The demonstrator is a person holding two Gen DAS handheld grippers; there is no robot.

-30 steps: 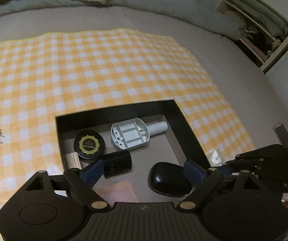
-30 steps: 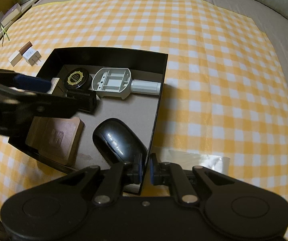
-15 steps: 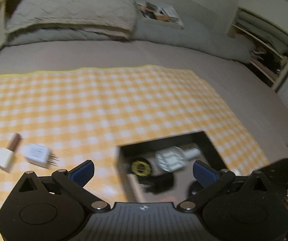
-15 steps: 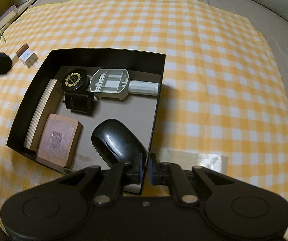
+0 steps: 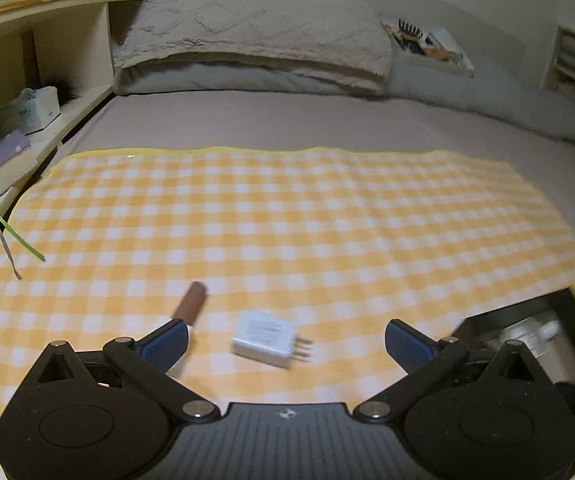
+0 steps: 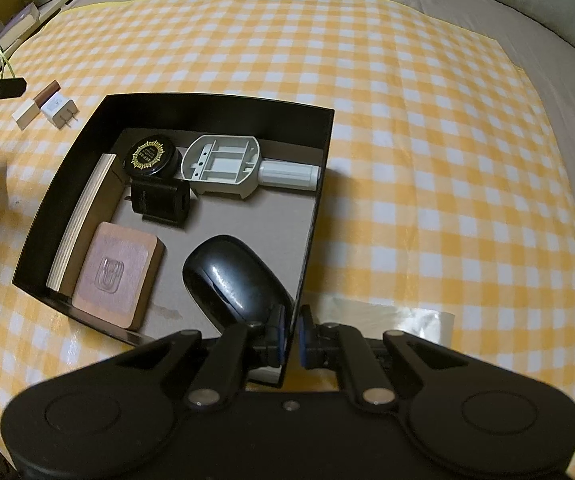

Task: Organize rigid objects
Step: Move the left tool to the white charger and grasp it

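Note:
A black open box (image 6: 223, 106) sits on the yellow checked cloth and holds a black mouse (image 6: 233, 284), a grey plastic part (image 6: 223, 166), a black round tin (image 6: 151, 156), a black charger (image 6: 161, 202) and a brown pad (image 6: 117, 278). My right gripper (image 6: 292, 334) is shut on the box's near right wall. A white plug adapter (image 5: 265, 338) and a brown-and-white tube (image 5: 191, 304) lie on the cloth left of the box. My left gripper (image 5: 285, 342) is open and empty, with the adapter between its fingers' line.
The cloth (image 5: 287, 220) covers a grey bed. A pillow (image 5: 255, 40) lies at the head. A wooden shelf (image 5: 27, 80) with a tissue box runs along the left. A clear plastic wrapper (image 6: 387, 316) lies right of the box.
My left gripper has left the box and swung left to the white adapter and the tube. The right gripper has kept its hold on the box wall.

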